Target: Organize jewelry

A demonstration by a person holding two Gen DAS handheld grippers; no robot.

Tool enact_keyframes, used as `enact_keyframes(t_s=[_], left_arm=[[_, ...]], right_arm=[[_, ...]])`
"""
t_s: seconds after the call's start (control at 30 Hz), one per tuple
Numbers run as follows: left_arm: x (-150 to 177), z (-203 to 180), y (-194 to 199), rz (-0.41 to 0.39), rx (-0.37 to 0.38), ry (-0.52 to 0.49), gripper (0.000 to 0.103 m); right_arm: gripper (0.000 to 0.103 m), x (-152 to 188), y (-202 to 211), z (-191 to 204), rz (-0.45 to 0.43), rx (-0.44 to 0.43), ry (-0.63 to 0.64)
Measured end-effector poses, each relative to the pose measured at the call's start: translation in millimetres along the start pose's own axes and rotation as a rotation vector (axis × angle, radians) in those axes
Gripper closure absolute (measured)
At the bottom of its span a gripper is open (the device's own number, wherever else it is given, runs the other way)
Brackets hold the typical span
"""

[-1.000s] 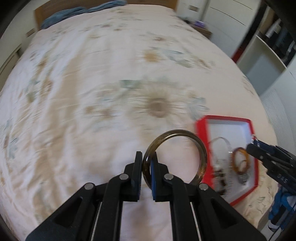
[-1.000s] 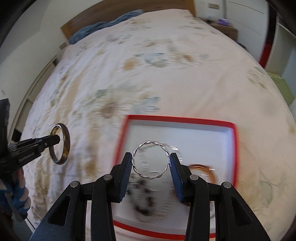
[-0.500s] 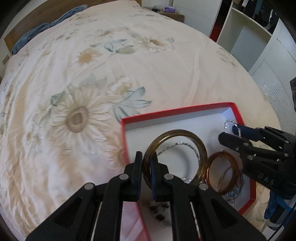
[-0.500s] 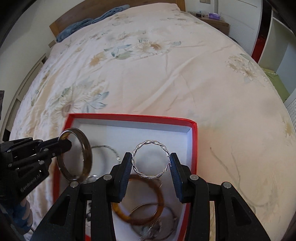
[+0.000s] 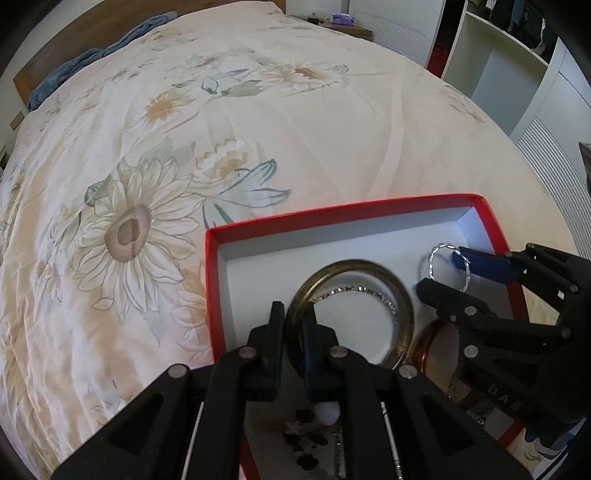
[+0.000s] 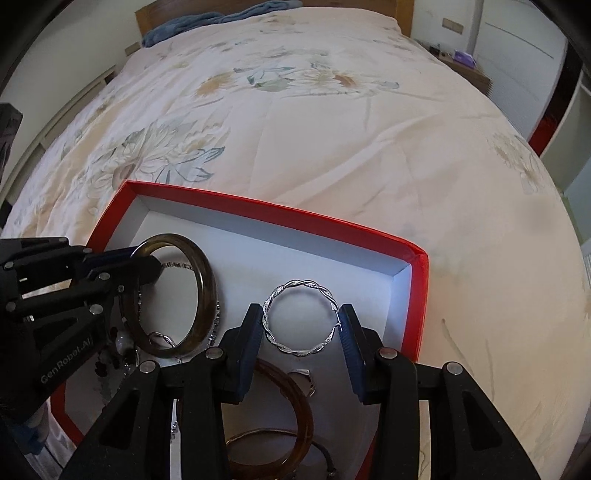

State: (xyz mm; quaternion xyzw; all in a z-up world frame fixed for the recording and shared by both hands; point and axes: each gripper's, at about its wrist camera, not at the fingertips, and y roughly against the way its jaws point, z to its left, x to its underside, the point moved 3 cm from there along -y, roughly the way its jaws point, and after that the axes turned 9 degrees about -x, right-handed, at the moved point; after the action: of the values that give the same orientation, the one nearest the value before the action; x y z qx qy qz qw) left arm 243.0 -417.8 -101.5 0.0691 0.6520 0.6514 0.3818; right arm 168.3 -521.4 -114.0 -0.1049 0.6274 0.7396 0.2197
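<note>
A red box (image 5: 332, 214) (image 6: 266, 208) with a white inside lies on the flowered bed. My left gripper (image 5: 293, 332) (image 6: 147, 260) is shut on a dark olive-brown bangle (image 5: 402, 295) (image 6: 205, 291) and holds it over the box's left part. My right gripper (image 6: 301, 321) (image 5: 443, 271) is shut on a twisted silver bracelet (image 6: 295, 284) (image 5: 436, 253), gripped across its width, over the box's right part. In the box lie a silver chain bracelet (image 5: 354, 291), an amber bangle (image 6: 299, 410) and dark beads (image 5: 306, 435).
The flowered bedspread (image 5: 221, 129) spreads out beyond the box. A blue blanket (image 6: 221, 18) lies at the wooden headboard. White shelves (image 5: 517, 74) and a nightstand (image 5: 343, 26) stand past the bed's right side.
Both grippers moved forward and down over the red box with their bracelets. The box now fills the lower part of both views.
</note>
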Motion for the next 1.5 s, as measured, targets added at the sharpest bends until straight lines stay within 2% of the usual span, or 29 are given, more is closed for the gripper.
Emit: enact_keyframes(t_s=[0.43, 0.53, 0.7, 0.73, 0.83, 0.9, 1.33, 1.5], left_arm=[[3.2, 1.2, 11.3, -0.049, 0.063, 0.026, 0.091], [5.7, 0.9, 16.3, -0.074, 0.075, 0.023, 0.086], [10.6, 2.5, 33.7, -0.127, 0.099, 0.03, 0.085], [11.4, 3.6, 37.4, -0.137, 0.108, 0.033, 0.083], [16.6, 8.5, 50.4, -0.173, 0.119, 0.044, 0.063], [20.7, 13.3, 59.1, -0.2, 0.125, 0.048, 0.062], [54.9, 59.0, 114.4, -0.329, 0.062, 0.101, 0.059], [76.3, 74.9, 148.8, -0.37, 0.019, 0.134, 0.058]], right_arm=[[0.059, 8.7, 10.8, 6.2, -0.036, 0.019, 0.015], [0.057, 11.3, 16.1, 9.5, -0.054, 0.022, 0.02], [0.057, 16.2, 31.3, 12.1, -0.103, 0.035, 0.014], [0.057, 17.9, 35.8, 12.8, -0.114, 0.038, 0.008], [0.057, 20.9, 45.5, 17.5, -0.141, 0.048, -0.003], [0.056, 22.2, 50.2, 21.8, -0.157, 0.05, -0.01], [0.053, 32.6, 87.3, 78.5, -0.268, 0.044, 0.002], [0.053, 45.4, 108.8, 96.0, -0.301, 0.049, 0.007]])
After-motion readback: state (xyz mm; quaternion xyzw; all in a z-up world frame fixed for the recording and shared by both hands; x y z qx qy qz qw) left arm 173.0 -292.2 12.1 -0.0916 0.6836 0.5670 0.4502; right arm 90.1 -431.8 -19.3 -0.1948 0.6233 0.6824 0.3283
